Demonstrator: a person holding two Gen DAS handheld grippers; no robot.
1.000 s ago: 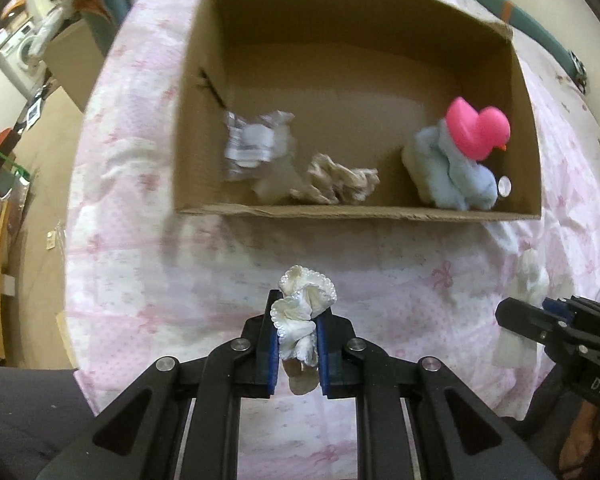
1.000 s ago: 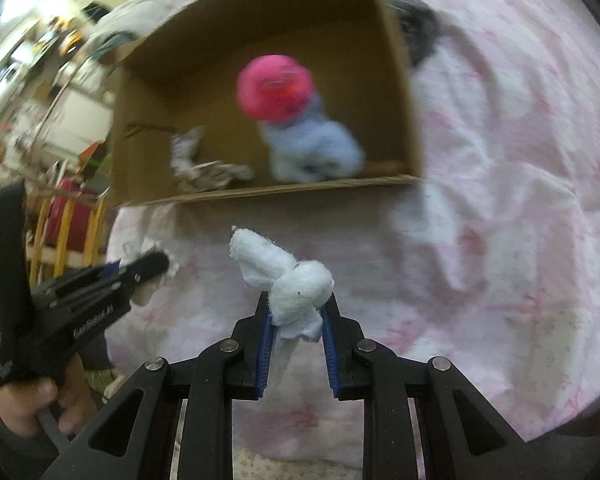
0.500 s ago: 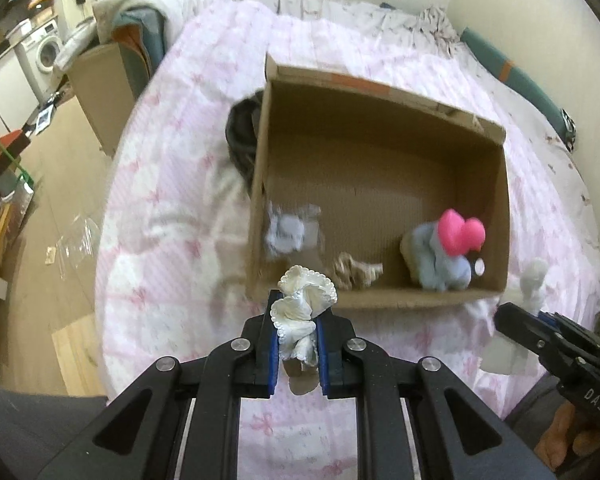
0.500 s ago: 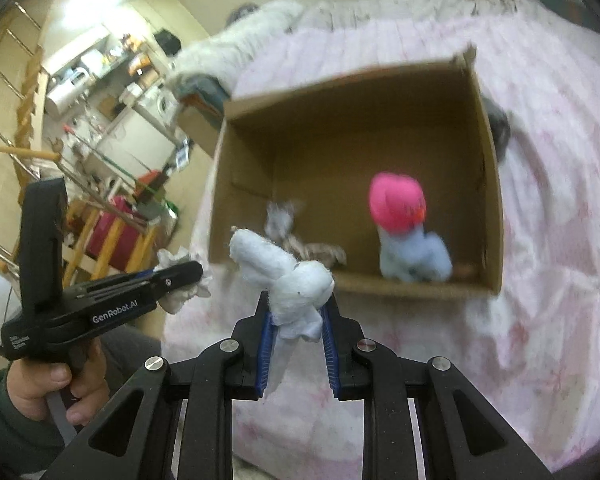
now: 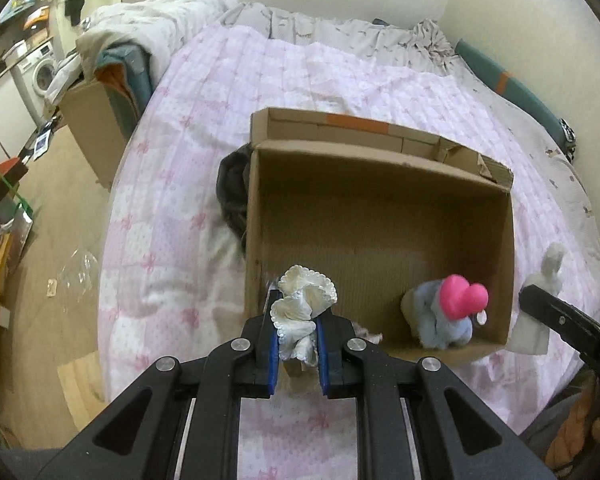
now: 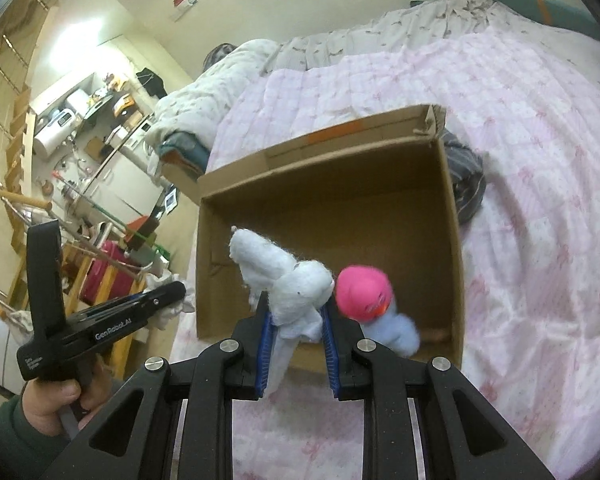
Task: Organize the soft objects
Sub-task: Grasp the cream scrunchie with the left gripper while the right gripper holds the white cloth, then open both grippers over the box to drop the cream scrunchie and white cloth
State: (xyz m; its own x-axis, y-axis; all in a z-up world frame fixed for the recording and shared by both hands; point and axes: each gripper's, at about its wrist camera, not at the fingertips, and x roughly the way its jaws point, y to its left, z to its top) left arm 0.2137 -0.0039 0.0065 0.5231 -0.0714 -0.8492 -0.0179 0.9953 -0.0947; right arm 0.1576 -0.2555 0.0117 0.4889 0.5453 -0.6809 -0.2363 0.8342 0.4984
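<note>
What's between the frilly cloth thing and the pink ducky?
In the left wrist view, bare cardboard box floor lies between the frilly cloth and pink duck, with a crumpled scrap low down.

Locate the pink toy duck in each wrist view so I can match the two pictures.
Left wrist view: the pink duck is at lower right, inside the cardboard box near its right wall, on a pale blue plush.
Right wrist view: the pink duck is just right of centre, inside the same box.
Shared landmark: the orange tape on the box's far flap.
</note>
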